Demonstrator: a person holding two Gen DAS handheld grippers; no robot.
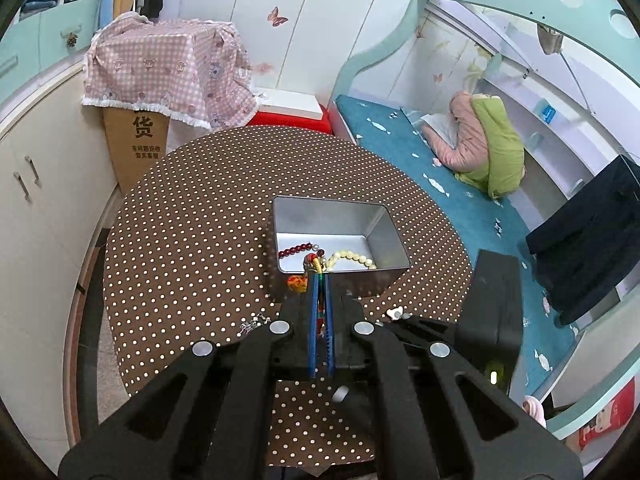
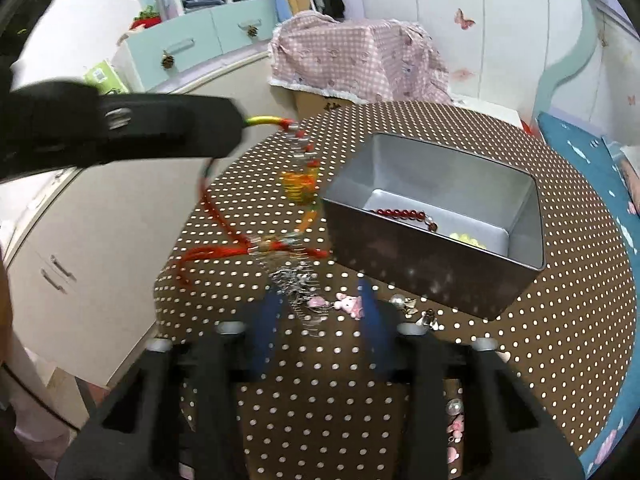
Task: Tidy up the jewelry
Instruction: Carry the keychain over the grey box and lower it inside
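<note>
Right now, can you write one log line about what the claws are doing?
left claw: shut on red cord charm, lifted | right claw: open over silver chain | tin box: holds two bead bracelets

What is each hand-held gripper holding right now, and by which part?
The left hand-held gripper is shut on the red corded charm, pinching its yellow-green cord loop at the top. The right hand-held gripper holds nothing; its fingers straddle the silver chain.
</note>
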